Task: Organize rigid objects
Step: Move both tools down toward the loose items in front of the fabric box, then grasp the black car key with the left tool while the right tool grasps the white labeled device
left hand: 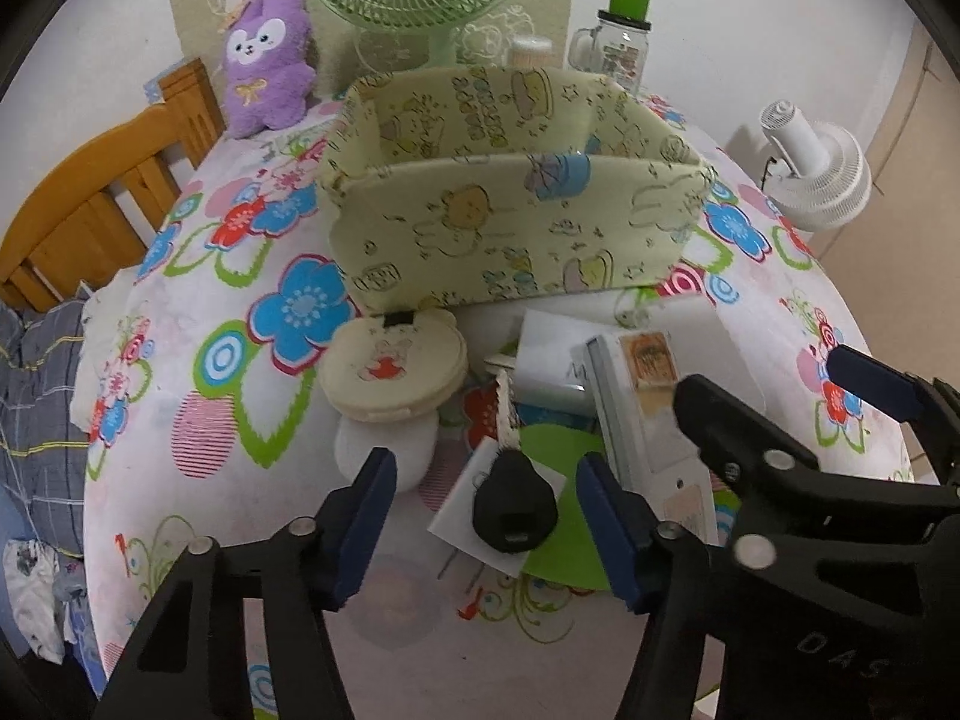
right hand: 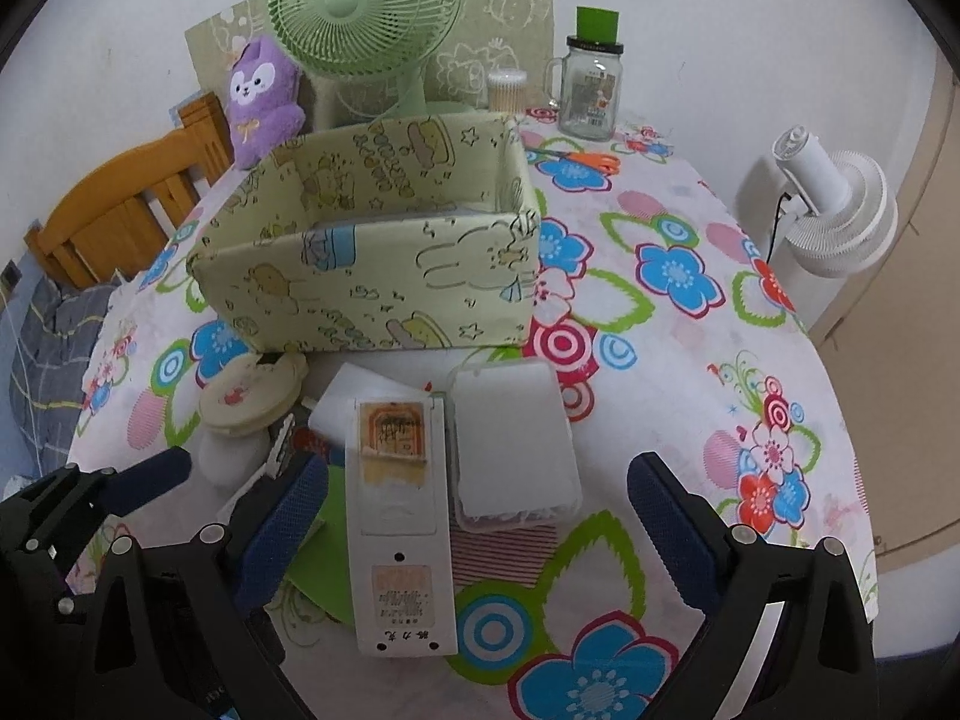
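Observation:
A black key head lies on a white card over a green disc, between the blue pads of my left gripper; the pads stand clear of it on both sides, so the gripper is open. My right gripper is wide open around a long white flat device and a clear plastic case, touching neither. A round cream case lies to the left of the pile. Behind it stands an open pale green printed fabric box.
At the back stand a green fan, a purple plush, a glass jar and orange scissors. A wooden chair is at the left edge and a white fan off the right edge of the flowered tablecloth.

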Motion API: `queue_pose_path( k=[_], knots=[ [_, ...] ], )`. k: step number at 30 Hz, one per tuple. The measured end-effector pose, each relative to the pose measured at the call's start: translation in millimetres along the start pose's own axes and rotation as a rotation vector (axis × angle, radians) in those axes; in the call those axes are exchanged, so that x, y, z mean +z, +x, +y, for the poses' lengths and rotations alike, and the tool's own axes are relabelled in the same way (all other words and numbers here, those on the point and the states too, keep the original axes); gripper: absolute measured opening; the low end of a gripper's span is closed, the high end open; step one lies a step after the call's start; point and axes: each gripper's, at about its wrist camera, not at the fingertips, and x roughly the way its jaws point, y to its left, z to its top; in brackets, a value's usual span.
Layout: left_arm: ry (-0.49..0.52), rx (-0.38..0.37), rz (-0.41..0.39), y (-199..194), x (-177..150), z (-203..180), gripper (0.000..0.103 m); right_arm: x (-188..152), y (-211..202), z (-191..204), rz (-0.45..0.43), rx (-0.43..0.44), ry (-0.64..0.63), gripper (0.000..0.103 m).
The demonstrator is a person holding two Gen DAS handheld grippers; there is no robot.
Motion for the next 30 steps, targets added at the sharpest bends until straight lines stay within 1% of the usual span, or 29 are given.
queue_pose_path(
  k=[3,5,6,10,16,20,28,30],
  knots=[
    [0.009,-0.007,0.009,2.8,-2.8,-1.9,0.054,-3.2,2.0,0.6,0.01,-0.002,0.007,0.1],
    [0.007,-0.016,0.016,3.2,-4.7,-2.4,0.045,-4.5,3.5,0.0,0.017,-0.004,0.014,0.1],
    [0.005,-0.021,0.019,3.2,-5.5,-2.7,0.045,-5.2,4.1,-0.2,0.02,-0.006,0.016,0.1],
    [0.012,-0.022,0.025,2.4,-7.3,-4.7,0.039,-6.9,4.6,1.6,0.026,-0.007,0.016,0.1],
    [0.034,-0.023,0.029,4.8,-10.2,-5.7,0.035,-9.1,8.8,8.4,0.034,0.004,0.007,0.1],
    [0.045,-0.013,0.019,6.0,-10.9,-5.4,0.032,-10.1,14.6,9.4,0.05,0.021,0.025,0.095],
    [0.042,-0.021,0.019,5.8,-10.5,-2.8,0.032,-13.1,25.9,11.7,0.095,0.063,0.079,0.087],
    [0.043,-0.02,0.021,5.9,-10.1,-0.9,0.031,-12.5,28.3,14.3,0.103,0.071,0.083,0.082]
  ],
)
